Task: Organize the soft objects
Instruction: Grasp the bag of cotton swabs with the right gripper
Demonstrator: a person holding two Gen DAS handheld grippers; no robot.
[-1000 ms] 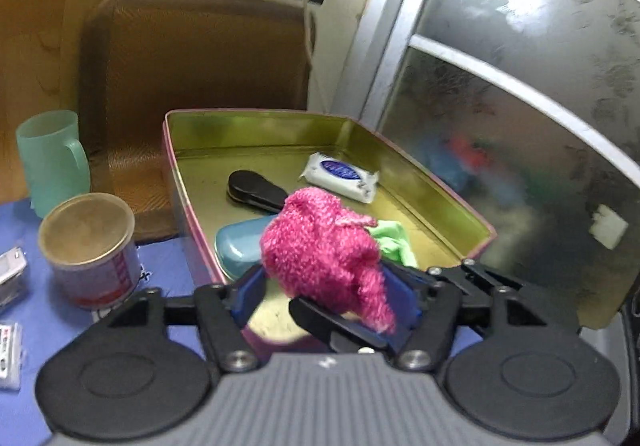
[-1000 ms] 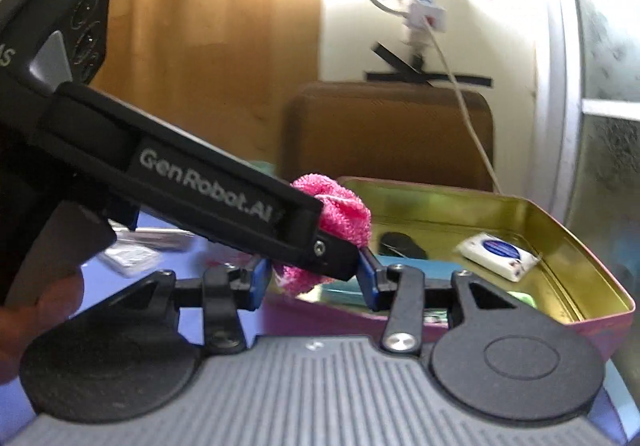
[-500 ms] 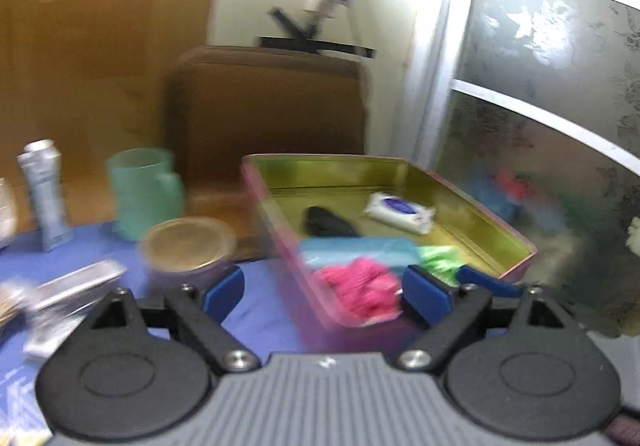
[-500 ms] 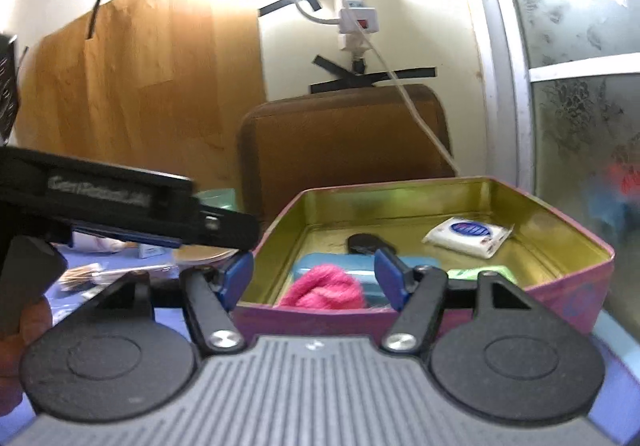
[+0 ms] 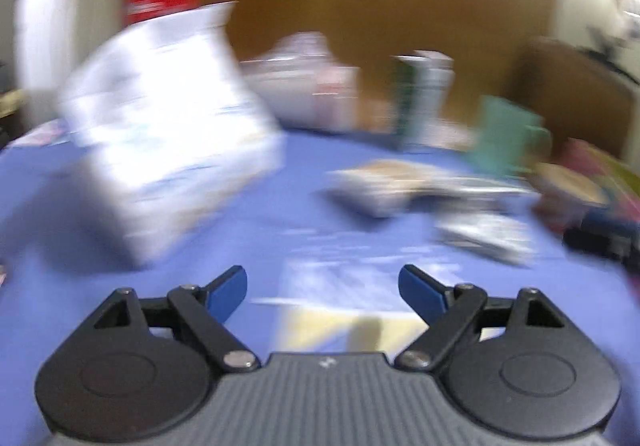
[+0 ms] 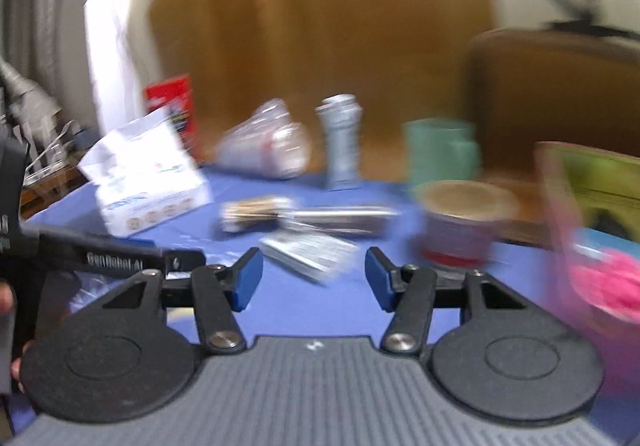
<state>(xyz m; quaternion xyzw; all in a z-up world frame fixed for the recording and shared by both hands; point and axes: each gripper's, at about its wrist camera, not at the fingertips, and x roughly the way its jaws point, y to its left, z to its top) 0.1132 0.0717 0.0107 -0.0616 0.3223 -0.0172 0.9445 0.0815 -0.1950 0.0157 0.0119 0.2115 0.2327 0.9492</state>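
Observation:
The pink fluffy cloth (image 6: pixel 608 282) lies inside the pink-walled tin (image 6: pixel 560 213) at the right edge of the right wrist view. My right gripper (image 6: pixel 313 282) is to the left of the tin, over the blue tablecloth; its jaws are closing with nothing between them. My left gripper (image 5: pixel 324 294) also hangs over the cloth, its jaws closing on nothing. Its black finger (image 6: pixel 108 258) shows at the left of the right wrist view. A soft white tissue pack (image 5: pixel 160 133) (image 6: pixel 148 169) lies ahead to the left. Both views are motion-blurred.
On the blue tablecloth (image 6: pixel 320 306) lie flat packets (image 6: pixel 312 250), a bundle of sticks (image 6: pixel 256 211) and a clear bag (image 6: pixel 268 145). A tube (image 6: pixel 340 141), a green cup (image 6: pixel 440 149) and a round can (image 6: pixel 460 221) stand nearby. A brown chair back (image 6: pixel 560 85) rises behind.
A second ago both grippers held the pink cloth above the tin. They let it go into the tin, and both have since swung left over the cluttered table.

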